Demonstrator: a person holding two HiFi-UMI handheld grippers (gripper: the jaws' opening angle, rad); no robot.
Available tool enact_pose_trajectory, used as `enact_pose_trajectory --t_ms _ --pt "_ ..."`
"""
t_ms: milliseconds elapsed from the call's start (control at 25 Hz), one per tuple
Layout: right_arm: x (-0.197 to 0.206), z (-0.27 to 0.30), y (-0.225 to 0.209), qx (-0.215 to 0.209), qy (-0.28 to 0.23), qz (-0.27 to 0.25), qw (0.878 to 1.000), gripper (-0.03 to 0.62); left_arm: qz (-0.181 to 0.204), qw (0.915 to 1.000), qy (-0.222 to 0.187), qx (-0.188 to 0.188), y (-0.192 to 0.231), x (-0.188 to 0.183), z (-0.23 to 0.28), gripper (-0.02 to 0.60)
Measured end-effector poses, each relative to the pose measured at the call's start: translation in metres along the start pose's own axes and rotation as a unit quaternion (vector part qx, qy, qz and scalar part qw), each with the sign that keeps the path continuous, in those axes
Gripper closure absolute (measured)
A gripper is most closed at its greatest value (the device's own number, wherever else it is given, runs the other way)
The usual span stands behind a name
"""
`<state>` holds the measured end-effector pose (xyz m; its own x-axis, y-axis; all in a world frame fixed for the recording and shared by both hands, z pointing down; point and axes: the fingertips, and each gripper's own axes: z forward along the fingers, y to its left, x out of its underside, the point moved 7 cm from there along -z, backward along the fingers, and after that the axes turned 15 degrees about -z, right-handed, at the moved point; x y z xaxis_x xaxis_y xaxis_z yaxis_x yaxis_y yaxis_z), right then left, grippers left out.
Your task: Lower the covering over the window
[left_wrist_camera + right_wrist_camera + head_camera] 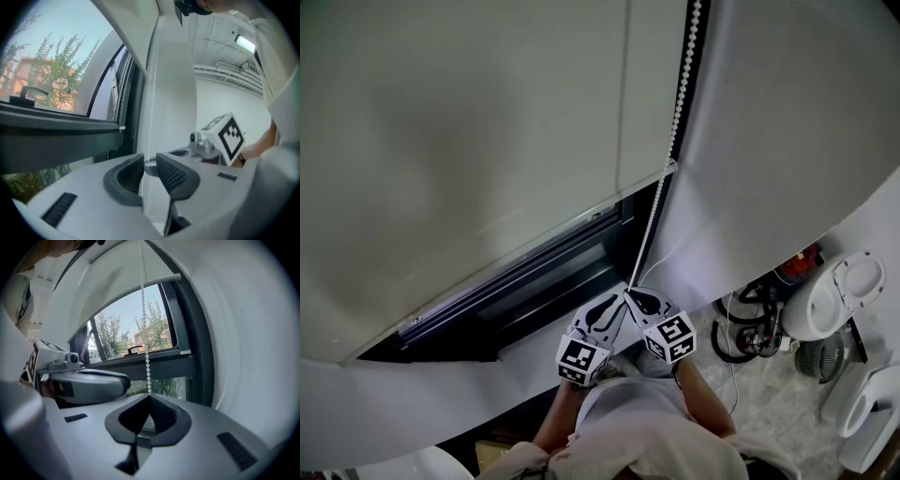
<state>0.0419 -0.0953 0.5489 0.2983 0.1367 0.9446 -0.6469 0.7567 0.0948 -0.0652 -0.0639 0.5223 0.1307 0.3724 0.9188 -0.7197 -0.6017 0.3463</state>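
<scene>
Bead chain, blind part-lowered.
Right gripper clamped on it, its length running straight up; left gripper just beside, jaws apart.

blind over window | bead chain right of blind | left gripper beside right gripper

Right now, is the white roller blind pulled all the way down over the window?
No, the white roller blind ends partway down, and bare window glass below it shows trees.
</scene>
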Motion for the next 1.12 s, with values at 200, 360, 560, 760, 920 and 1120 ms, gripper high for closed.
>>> enact_pose_trajectory --t_ms 200,360,560,760,920,1120 --pt "0.0 0.0 0.001 0.001 0.0 -0.001 1.0 0.597 0.029 0.9983 -0.046 0.021 -0.013 -0.047 -0.008 0.497" --pt "0.0 -0.001 0.002 0.003 0.0 -0.001 1.0 0.598 0.056 0.9935 -0.088 0.044 -0.026 -0.092 -0.005 0.497" --pt "-0.001 -0.001 0.003 0.002 0.0 -0.005 1.0 0.597 0.092 0.9841 -0.135 0.069 -0.04 -0.14 0.007 0.491" --pt "-0.003 0.001 0.006 0.002 0.002 -0.014 1.0 0.597 0.115 0.9792 -0.146 0.08 -0.048 -0.163 0.02 0.496" --pt "-0.003 0.005 0.009 0.005 0.004 -0.025 1.0 0.597 0.113 0.9772 -0.163 0.076 -0.046 -0.162 0.019 0.56" --pt "-0.003 0.009 0.007 0.0 0.023 -0.041 0.999 0.597 0.094 0.9795 -0.161 0.077 -0.044 -0.157 0.022 0.561"
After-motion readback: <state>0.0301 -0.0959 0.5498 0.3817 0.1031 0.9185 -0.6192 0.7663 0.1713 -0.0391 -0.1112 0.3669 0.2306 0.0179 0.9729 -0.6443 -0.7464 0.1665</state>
